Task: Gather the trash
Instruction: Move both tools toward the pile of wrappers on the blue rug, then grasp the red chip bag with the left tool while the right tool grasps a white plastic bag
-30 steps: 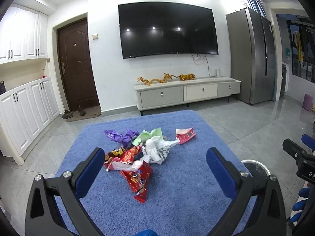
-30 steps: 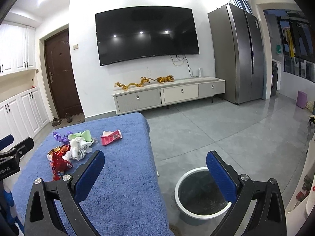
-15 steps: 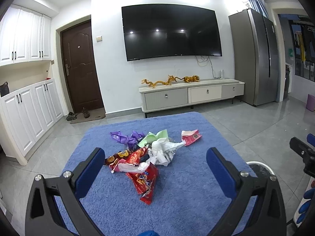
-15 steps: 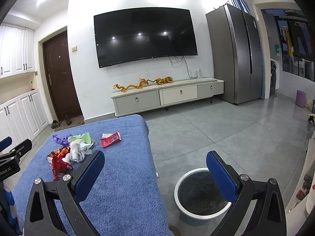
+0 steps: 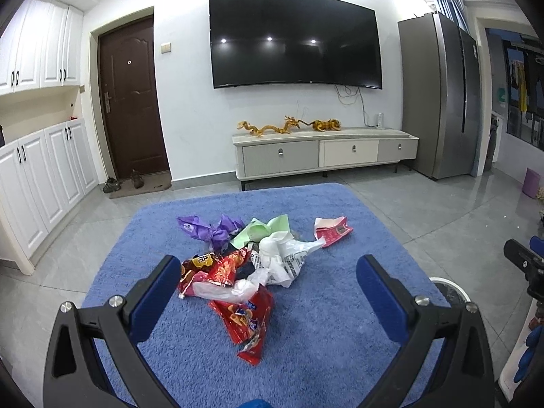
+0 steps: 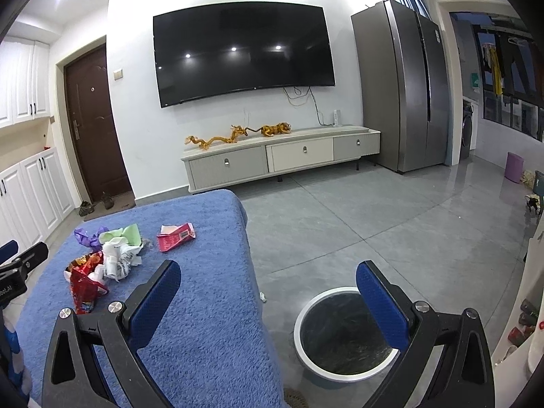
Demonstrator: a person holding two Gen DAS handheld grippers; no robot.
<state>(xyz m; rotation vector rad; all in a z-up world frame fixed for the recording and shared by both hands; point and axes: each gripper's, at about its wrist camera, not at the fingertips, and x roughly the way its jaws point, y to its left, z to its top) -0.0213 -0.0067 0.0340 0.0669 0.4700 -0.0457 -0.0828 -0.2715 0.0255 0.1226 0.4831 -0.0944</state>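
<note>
The left wrist camera looks forward between the wide-apart fingers of the left hand-held gripper (image 5: 268,282), across the fluffy blue counter (image 5: 340,323), close above a pile of crumpled wrappers (image 5: 244,265). The right wrist camera sits further right, over the counter's edge and the round white-rimmed bin (image 6: 343,333) on the floor. Both face the big black wall television (image 5: 294,40) and share that pile.

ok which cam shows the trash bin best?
Right wrist: the trash bin shows its whole white rim and dark inside, on the floor beside the blue table. Left wrist catches only a sliver of rim behind the table edge.
</note>
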